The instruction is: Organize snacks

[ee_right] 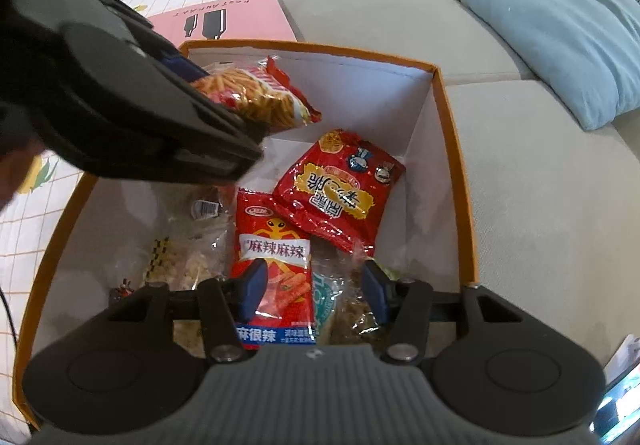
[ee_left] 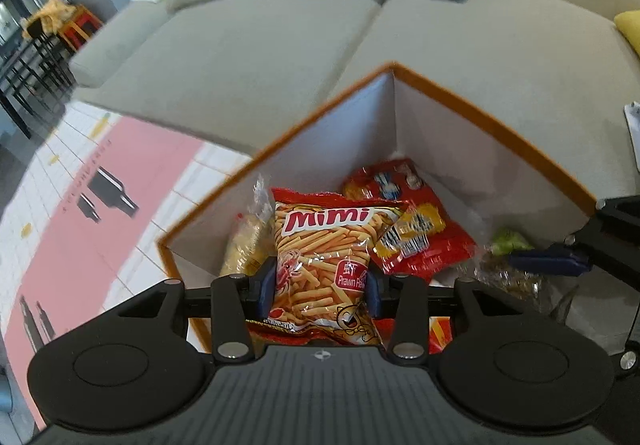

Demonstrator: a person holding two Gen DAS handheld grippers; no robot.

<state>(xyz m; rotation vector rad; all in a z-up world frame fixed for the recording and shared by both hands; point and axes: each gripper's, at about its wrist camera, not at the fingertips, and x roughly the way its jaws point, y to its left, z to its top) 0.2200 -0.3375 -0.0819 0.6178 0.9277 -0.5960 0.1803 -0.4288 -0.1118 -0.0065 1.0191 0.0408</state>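
Clearly "Mimi" packet (ee_left: 320, 261) in left claw (ee_left: 321, 287)

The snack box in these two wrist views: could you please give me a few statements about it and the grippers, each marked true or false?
1. The left gripper is shut on the Mimi prawn snack bag. True.
2. The box sits on a wooden table. False: it rests on the grey sofa.
3. The right gripper holds a packet. False: it is open above the box.
4. The red chip bag lies inside the box. True.
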